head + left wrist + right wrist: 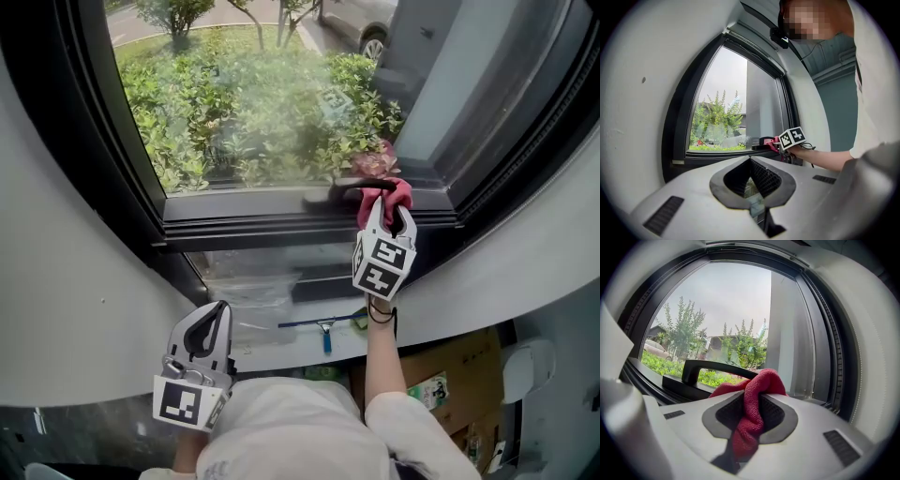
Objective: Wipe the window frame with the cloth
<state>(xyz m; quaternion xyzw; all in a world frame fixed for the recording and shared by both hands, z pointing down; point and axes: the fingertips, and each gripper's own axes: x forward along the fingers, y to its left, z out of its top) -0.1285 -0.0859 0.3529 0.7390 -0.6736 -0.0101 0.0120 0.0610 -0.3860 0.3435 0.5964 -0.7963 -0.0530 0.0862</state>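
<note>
A red cloth [395, 191] is bunched in my right gripper [385, 202], which is shut on it. It presses the cloth against the dark lower window frame [253, 225], just right of the black window handle [330, 191]. In the right gripper view the cloth [757, 394] bulges out between the jaws, with the handle [712, 366] just beyond. My left gripper [223, 309] hangs low at the left, away from the window, shut with nothing in it. From the left gripper view, the left gripper [750, 162] points toward the window, where the cloth [774, 142] shows far off.
A blue squeegee [325, 328] lies on the white sill [281, 347] below the window. A cardboard box [461, 367] stands at the lower right. White curved walls flank the window on both sides. Bushes [253, 103] and a parked car [361, 23] are outside the glass.
</note>
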